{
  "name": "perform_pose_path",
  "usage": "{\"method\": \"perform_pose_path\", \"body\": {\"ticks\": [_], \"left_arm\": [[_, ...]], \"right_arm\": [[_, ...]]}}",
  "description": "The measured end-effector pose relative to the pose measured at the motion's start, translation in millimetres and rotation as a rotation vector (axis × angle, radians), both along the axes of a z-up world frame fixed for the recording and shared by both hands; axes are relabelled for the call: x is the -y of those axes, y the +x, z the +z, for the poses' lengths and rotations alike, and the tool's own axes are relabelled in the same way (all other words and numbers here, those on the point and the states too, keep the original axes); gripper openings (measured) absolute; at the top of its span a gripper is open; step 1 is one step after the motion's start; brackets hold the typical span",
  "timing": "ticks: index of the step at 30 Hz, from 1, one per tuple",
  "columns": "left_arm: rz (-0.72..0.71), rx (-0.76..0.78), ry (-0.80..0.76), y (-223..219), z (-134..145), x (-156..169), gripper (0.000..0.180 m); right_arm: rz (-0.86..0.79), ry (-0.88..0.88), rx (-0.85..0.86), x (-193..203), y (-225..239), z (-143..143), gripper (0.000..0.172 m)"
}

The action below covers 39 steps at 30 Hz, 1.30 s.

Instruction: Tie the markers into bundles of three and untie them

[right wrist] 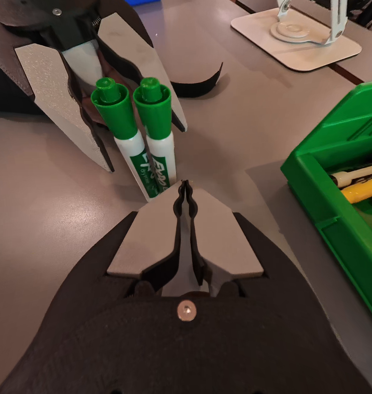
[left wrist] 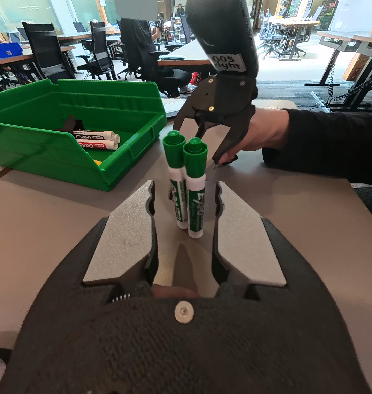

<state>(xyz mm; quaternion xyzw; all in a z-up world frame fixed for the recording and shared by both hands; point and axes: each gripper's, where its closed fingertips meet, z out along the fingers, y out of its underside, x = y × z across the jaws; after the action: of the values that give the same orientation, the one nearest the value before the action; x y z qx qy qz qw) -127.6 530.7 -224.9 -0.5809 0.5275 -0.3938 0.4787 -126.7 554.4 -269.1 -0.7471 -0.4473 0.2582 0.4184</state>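
markers (left wrist: pixel 187 187) upright between parted left gripper (left wrist: pixel 186 191)

We see printed labels on the two green markers (left wrist: pixel 187 191) and on the markers (left wrist: pixel 95 140) in the green bin (left wrist: pixel 52 157). The right gripper (right wrist: pixel 185 181) carries a white sticker (left wrist: pixel 227 61) with writing.

A grey counter (left wrist: pixel 52 223) carries two green-capped markers (left wrist: pixel 187 187) standing upright side by side near its middle. A green bin (left wrist: pixel 108 170) sits on it to one side, a curled black strap (right wrist: pixel 199 88) lies beyond the markers, and a pale stand base (right wrist: pixel 296 40) rests farther off.
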Motion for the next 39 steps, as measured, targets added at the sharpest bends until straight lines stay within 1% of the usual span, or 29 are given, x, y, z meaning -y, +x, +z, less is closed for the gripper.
{"method": "perform_pose_path", "body": {"ticks": [4, 9, 14, 20, 39], "left_arm": [[-0.02, -0.005, -0.003, 0.8, -0.8, -0.6, 0.054], [-0.03, 0.009, -0.008, 0.9, 1.0, -2.5, 0.05], [-0.054, 0.016, -0.005, 2.3, 2.0, -0.1, 0.047], [-0.087, 0.032, -0.01, 3.0, 4.1, 3.6, 0.046], [-0.09, 0.061, -0.002, 3.4, 8.3, 4.0, 0.045]], "right_arm": [[-0.001, -0.009, 0.04, 2.1, 1.6, -5.1, 0.0], [-0.002, -0.015, -0.017, 1.5, 0.4, 2.4, 0.0], [0.012, -0.042, 0.029, 3.6, -2.3, -9.5, 0.0], [0.016, -0.054, 0.045, 4.4, -2.8, -12.5, 0.0], [0.034, -0.063, 0.073, 5.0, -9.7, -17.0, 0.0]]}}
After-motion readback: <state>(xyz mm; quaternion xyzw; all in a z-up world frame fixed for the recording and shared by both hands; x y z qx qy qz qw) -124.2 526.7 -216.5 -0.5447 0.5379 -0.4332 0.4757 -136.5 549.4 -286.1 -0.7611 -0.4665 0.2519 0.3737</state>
